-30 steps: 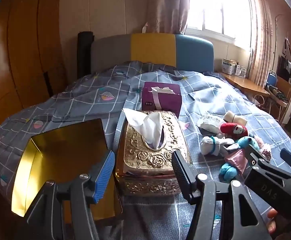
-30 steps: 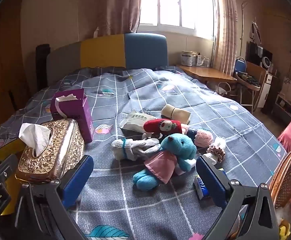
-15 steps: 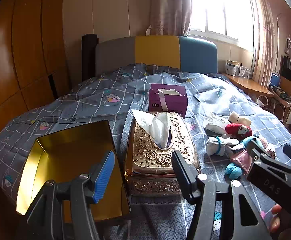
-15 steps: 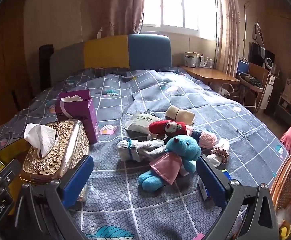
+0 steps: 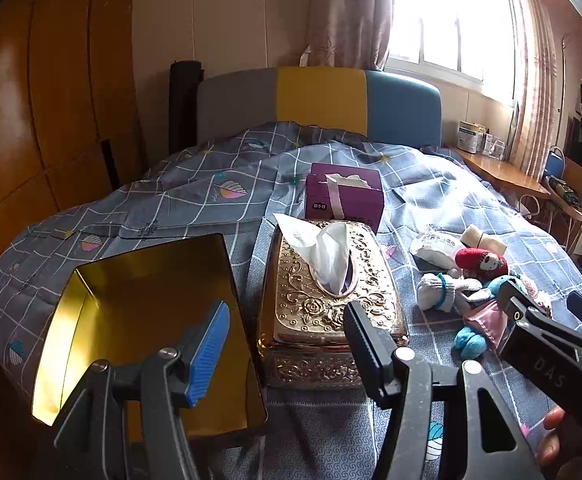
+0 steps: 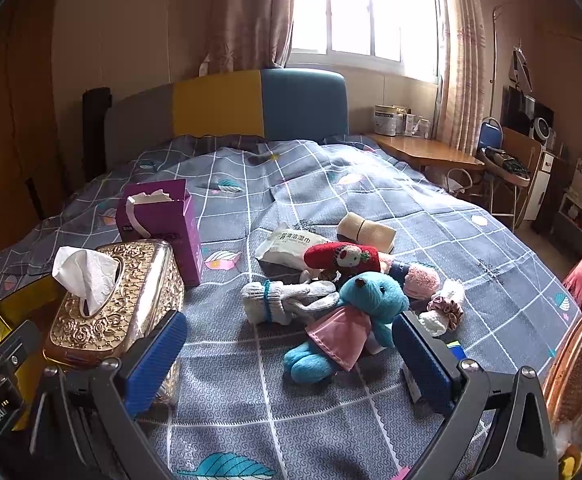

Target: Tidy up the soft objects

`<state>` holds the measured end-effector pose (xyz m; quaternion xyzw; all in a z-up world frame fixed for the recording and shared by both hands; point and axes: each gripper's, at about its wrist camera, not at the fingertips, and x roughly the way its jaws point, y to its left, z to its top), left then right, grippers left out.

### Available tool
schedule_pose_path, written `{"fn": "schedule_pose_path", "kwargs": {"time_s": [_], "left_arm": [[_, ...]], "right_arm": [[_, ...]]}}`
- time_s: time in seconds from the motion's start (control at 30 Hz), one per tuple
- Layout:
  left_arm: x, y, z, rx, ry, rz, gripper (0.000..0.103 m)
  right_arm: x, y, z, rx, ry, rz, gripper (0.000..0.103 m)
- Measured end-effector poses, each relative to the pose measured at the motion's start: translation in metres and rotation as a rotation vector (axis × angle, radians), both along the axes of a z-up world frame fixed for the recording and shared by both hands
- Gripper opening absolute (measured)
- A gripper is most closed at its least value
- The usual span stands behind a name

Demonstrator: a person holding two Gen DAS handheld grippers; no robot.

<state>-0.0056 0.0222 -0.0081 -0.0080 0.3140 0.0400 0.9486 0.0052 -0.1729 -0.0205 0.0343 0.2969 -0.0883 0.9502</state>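
Note:
A pile of soft things lies on the bed: a blue teddy bear in a pink dress (image 6: 351,316), white gloves tied with a blue band (image 6: 279,304), a red doll (image 6: 341,256), a pink knit item (image 6: 421,280), a scrunchie (image 6: 447,308) and a beige roll (image 6: 365,230). The bear also shows in the left wrist view (image 5: 477,326). My right gripper (image 6: 287,360) is open and empty, just in front of the bear. My left gripper (image 5: 287,344) is open and empty, above the near edges of an open gold tin (image 5: 147,320) and an ornate gold tissue box (image 5: 331,292).
A purple tissue box (image 6: 163,220) stands behind the gold tissue box (image 6: 119,300). A white wet-wipes pack (image 6: 287,244) lies by the toys. A wooden wardrobe (image 5: 31,120) is on the left, a desk (image 6: 423,148) and chairs on the right, a wicker chair (image 6: 575,360) near right.
Both grippers have drawn back and risen slightly, so the bed's objects sit lower and smaller in view. Both stay open and empty.

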Motion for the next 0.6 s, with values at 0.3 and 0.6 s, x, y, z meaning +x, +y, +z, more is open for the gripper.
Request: {"fn": "schedule_pose_path", "kwargs": {"time_s": [0.3, 0.6], "left_arm": [[0.0008, 0.0034, 0.0006, -0.013, 0.006, 0.007, 0.06], [-0.0011, 0.0027, 0.0032, -0.007, -0.002, 0.009, 0.06]], "right_arm": [[0.0011, 0.0008, -0.0005, 0.001, 0.004, 0.003, 0.103], [0.0014, 0.0007, -0.0001, -0.002, 0.001, 0.005, 0.103]]}}
